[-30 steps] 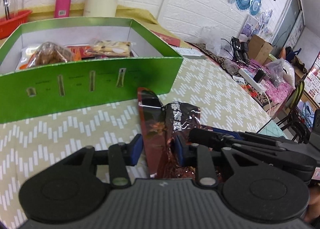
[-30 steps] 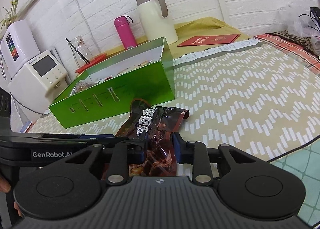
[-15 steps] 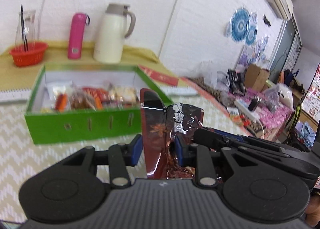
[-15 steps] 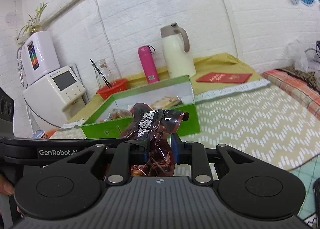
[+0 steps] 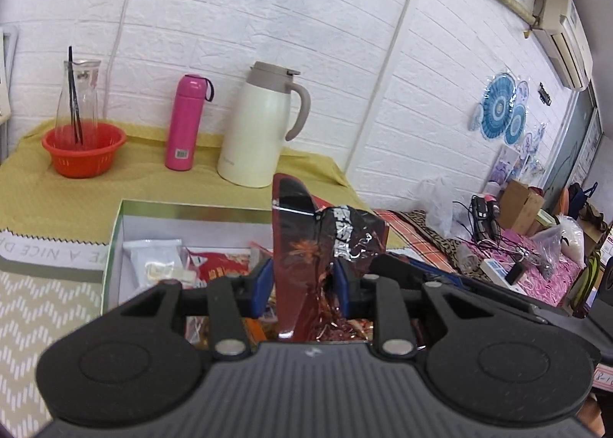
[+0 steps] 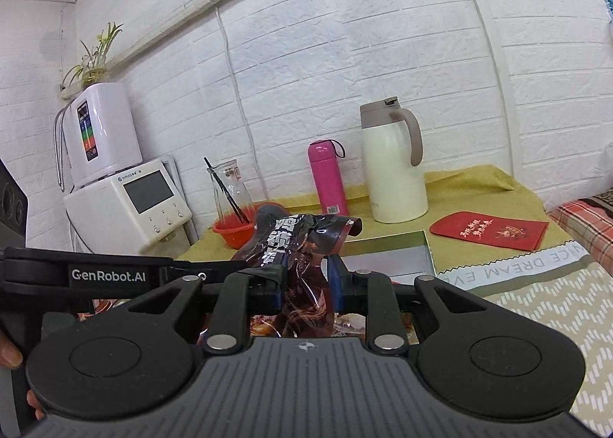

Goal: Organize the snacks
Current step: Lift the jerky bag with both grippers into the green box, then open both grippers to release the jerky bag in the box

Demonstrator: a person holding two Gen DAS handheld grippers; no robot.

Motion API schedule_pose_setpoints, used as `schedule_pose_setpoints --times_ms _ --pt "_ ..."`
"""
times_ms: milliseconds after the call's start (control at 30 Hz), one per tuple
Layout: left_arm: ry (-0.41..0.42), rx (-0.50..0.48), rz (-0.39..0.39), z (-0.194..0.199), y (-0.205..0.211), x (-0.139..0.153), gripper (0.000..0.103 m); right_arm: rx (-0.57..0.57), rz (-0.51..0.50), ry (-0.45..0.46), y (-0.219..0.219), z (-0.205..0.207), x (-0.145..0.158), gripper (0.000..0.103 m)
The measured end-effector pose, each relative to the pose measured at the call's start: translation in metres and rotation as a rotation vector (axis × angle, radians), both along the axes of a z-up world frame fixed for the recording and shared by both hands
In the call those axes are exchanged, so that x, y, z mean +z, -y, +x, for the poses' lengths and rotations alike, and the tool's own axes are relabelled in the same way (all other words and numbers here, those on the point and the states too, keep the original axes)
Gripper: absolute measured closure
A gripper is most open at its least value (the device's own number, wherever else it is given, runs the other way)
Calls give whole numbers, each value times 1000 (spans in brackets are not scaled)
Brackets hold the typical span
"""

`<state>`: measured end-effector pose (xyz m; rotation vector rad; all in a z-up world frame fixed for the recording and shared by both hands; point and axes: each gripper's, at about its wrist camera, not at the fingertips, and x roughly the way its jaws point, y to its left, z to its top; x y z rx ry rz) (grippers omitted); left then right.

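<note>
Both grippers pinch one dark red foil snack bag (image 5: pixel 306 258) from opposite sides and hold it up over the open green box (image 5: pixel 115 231). My left gripper (image 5: pixel 304 281) is shut on the bag, and so is my right gripper (image 6: pixel 304 281), where the bag (image 6: pixel 299 242) stands crumpled between the blue pads. The box holds several snack packets (image 5: pixel 161 265); its far corner shows in the right wrist view (image 6: pixel 425 246). The other gripper's black body crosses each view low down.
Behind the box on a yellow cloth stand a red basket with a glass carafe (image 5: pixel 82 146), a pink bottle (image 5: pixel 186 123) and a cream jug (image 5: pixel 260 127). A red envelope (image 6: pixel 488 229) lies right of the box. A white appliance (image 6: pixel 126 204) stands at left.
Both grippers have lifted the bag off the patterned tablecloth and carried it forward, from in front of the box to above its open top. Both stay shut on it.
</note>
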<state>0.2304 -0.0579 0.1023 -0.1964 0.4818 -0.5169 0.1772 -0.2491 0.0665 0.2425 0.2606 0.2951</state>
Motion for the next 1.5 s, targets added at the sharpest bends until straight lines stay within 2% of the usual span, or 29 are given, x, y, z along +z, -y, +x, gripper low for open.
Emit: schedule_pose_setpoints --times_ms 200,433,467,500,533,567,600,633,667,733,900,1100,1267,1367,1433,1500 --pt "-49 2 -12 36 6 -14 78 -10 17 -30 6 29 -11 61" --pt "-95 -14 15 66 12 -32 76 -19 6 -41 9 50 -31 61" --pt "-100 -23 21 69 12 -35 68 -28 -29 -35 7 52 -35 60" --pt "-103 -17 30 70 11 -38 37 -52 -91 -31 3 54 -38 53" --pt "-91 11 28 69 9 -41 28 -86 -161 -28 -2 54 -42 38" --pt "-64 40 18 65 5 -43 27 -112 -216 -22 -5 53 -45 27" --pt "-43 69 15 62 2 -45 22 -125 -247 -8 -7 49 -48 1" --pt "-36 96 22 60 -1 -44 18 -127 -250 3 -7 46 -50 0" --pt "-32 123 32 59 -3 -44 5 -123 -241 8 -6 42 -52 0" --pt "-3 178 51 52 -5 -41 5 -112 -225 1 -4 38 -53 0" --pt "11 219 79 39 -15 -32 5 -129 -205 -36 -2 32 -52 0" --pt "38 215 87 11 -23 -19 5 -119 -184 -22 -6 9 -33 0" --pt "59 240 138 -27 -30 -6 5 -120 -220 -13 -11 -20 -14 0" --pt "58 278 207 -56 -34 -3 5 -114 -274 -35 -16 -42 -10 0" --pt "61 305 201 -78 -41 -8 5 -110 -317 -55 -19 -59 -11 0" --pt "27 329 185 -94 -47 -15 5 -115 -323 -65 -19 -76 -16 0"
